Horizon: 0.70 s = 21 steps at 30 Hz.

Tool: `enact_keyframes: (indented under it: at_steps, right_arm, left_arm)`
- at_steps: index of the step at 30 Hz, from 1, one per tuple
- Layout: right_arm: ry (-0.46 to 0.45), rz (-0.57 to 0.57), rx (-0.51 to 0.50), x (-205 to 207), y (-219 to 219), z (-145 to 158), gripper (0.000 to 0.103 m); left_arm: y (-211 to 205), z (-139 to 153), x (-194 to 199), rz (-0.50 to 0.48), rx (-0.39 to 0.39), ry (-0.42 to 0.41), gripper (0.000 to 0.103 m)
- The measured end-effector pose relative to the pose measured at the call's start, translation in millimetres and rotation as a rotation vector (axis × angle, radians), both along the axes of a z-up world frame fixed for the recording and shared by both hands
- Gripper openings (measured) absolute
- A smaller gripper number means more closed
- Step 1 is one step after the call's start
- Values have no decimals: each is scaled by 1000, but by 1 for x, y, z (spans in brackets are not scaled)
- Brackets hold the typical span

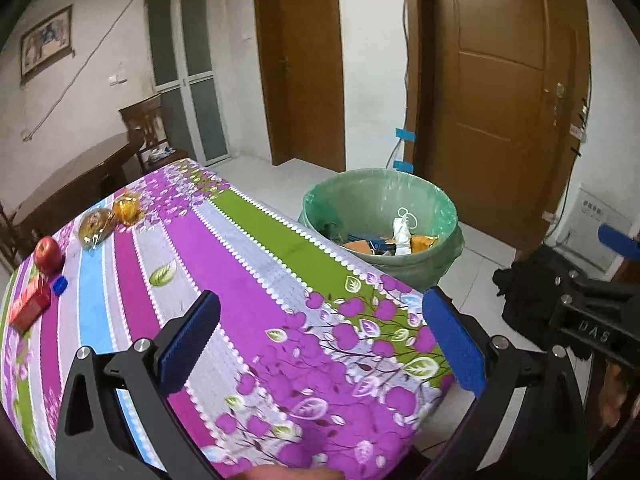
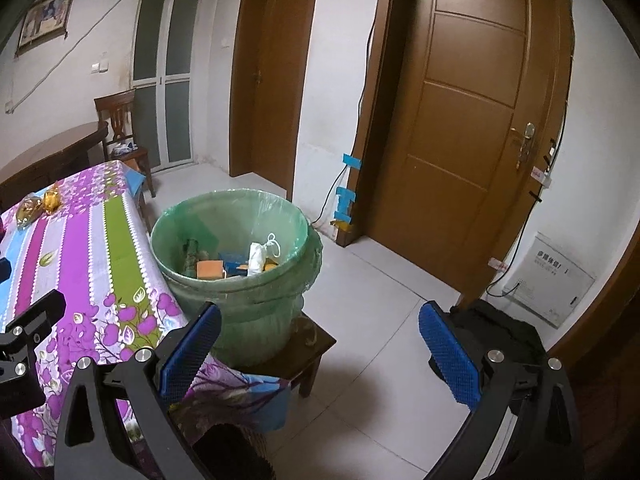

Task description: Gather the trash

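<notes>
The left gripper (image 1: 320, 340) is hovering over the near corner of the table (image 1: 256, 280), jaws spread wide w/ nothing between them but the floral tablecloth below. Its blue pads (image 1: 188, 344) are standing apart, one each side of the purple-flower print. Ahead & to the left of this claw, at the table's far end, trash bits are lying: a red box (image 1: 30, 307) nearest, a blue bottle cap (image 1: 60, 285) just beside it, then a red apple (image 1: 48, 255) right behind the cap. Farther on, two crinkly wrapped items are sitting side by side, a clear one (image 1: 94, 227) and a yellow-orange one (image 1: 127, 209). Ahead & to the right of the claw, past the table edge, the green-lined trash bin (image 1: 380, 200) is standing w/ cartons and a white crumpled bag inside.

The right gripper (image 2: 320, 344) is hanging off the table's right side, over the tiled floor (image 2: 400, 280), jaws also released & empty. Just ahead-left of it the bin (image 2: 236, 292) is resting on a low dark wooden stool (image 2: 308, 348), close against the table corner. A black bag (image 2: 500, 332) is lying on the floor behind the claw's right pad. Farther ahead, a brown door (image 2: 472, 120) is shut, w/ a white wall box (image 2: 556, 280) to its right. Far left, a wooden chair (image 2: 120, 128) is standing beyond the table.
</notes>
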State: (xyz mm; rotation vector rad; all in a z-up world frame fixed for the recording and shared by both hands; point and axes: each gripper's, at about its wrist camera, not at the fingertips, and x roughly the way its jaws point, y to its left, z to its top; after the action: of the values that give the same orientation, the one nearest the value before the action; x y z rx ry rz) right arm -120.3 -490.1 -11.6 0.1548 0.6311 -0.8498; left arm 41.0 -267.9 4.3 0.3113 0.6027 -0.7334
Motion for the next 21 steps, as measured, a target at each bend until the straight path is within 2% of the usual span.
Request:
enact_keyframes:
  at_steps: [6,21]
  right_arm:
    - [8,-20,-34,-3,1,-4,99]
    - [-14,31,4,-3,10,-6,99]
  left_arm:
    - [-4,-5,-10,26,4,-3,98]
    - [3,-10,-10,70,22,-9,98]
